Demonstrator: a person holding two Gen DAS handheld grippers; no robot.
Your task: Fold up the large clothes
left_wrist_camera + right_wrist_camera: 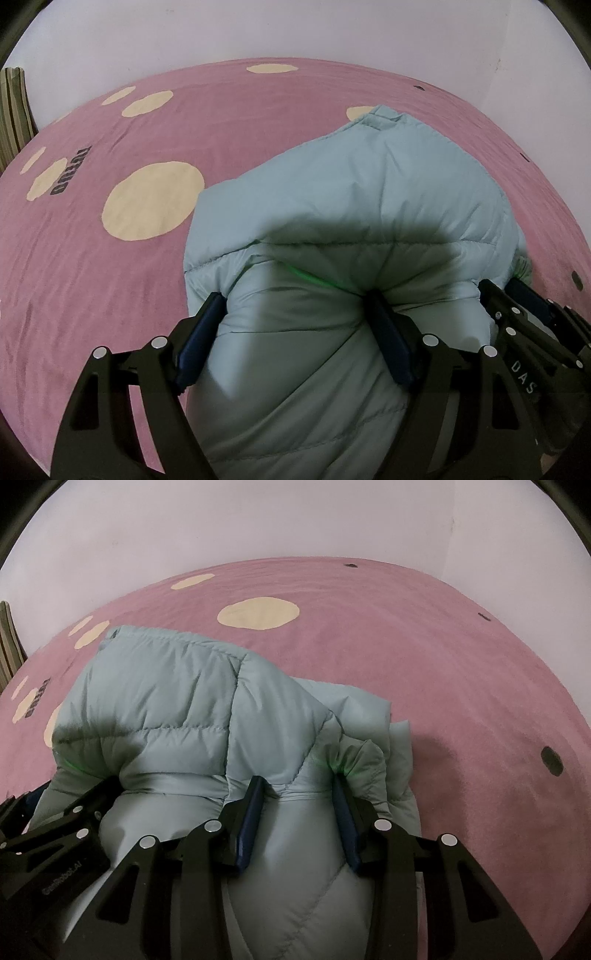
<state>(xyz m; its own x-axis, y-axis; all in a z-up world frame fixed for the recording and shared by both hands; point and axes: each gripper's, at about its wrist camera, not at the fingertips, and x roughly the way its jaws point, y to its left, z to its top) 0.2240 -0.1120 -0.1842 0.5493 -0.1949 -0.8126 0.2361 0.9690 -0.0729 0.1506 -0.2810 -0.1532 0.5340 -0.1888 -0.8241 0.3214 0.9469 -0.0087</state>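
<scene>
A pale blue-green puffer jacket lies bunched on the pink bed cover, its near part lifted toward both cameras. My left gripper stands wide, and a thick roll of the padding fills the gap, with both blue pads pressed into it. The right gripper shows beside it at the jacket's right edge. In the right wrist view the jacket drapes away to the left. My right gripper is shut on a narrower fold of it, which creases at the pads. The left gripper sits at lower left.
The pink cover carries cream dots, small dark spots and dark lettering. A pale wall rises behind the bed. A striped cloth or curtain hangs at the far left edge.
</scene>
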